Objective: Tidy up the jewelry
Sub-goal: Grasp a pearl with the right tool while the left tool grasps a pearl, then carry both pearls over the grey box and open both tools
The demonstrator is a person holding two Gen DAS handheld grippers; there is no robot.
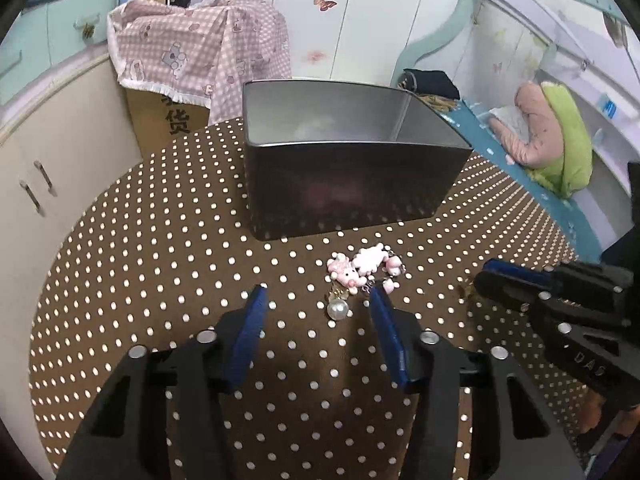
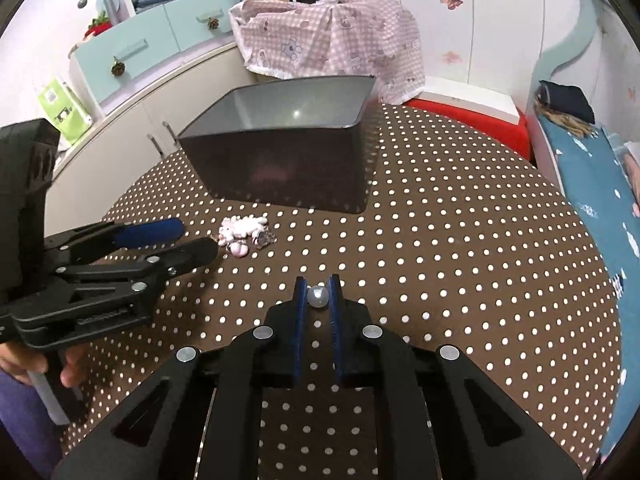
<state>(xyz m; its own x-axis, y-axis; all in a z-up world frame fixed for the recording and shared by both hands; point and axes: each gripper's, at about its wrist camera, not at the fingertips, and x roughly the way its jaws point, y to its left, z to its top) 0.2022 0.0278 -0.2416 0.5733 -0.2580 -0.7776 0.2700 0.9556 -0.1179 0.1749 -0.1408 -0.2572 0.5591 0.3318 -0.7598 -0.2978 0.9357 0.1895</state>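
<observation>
A dark metal tin (image 1: 344,184) stands open on the brown polka-dot table (image 1: 160,248); its inside looks bare. In front of it lies a heap of pink charm jewelry (image 1: 362,266) with a large white pearl (image 1: 338,310) at its near edge. My left gripper (image 1: 318,290) is open, its blue pads either side of that pearl without touching it. In the right wrist view my right gripper (image 2: 318,290) is shut on a small grey pearl bead (image 2: 318,297) just above the cloth. The tin (image 2: 280,168), the heap (image 2: 244,232) and the left gripper (image 2: 196,240) show there too.
A cardboard box draped in pink checked cloth (image 1: 200,56) stands behind the table. A cream cabinet (image 1: 48,184) is to the left, a bed with a blue sheet (image 2: 592,200) to the right. The right gripper (image 1: 486,276) reaches in from the right. A hand (image 2: 68,372) holds the left gripper.
</observation>
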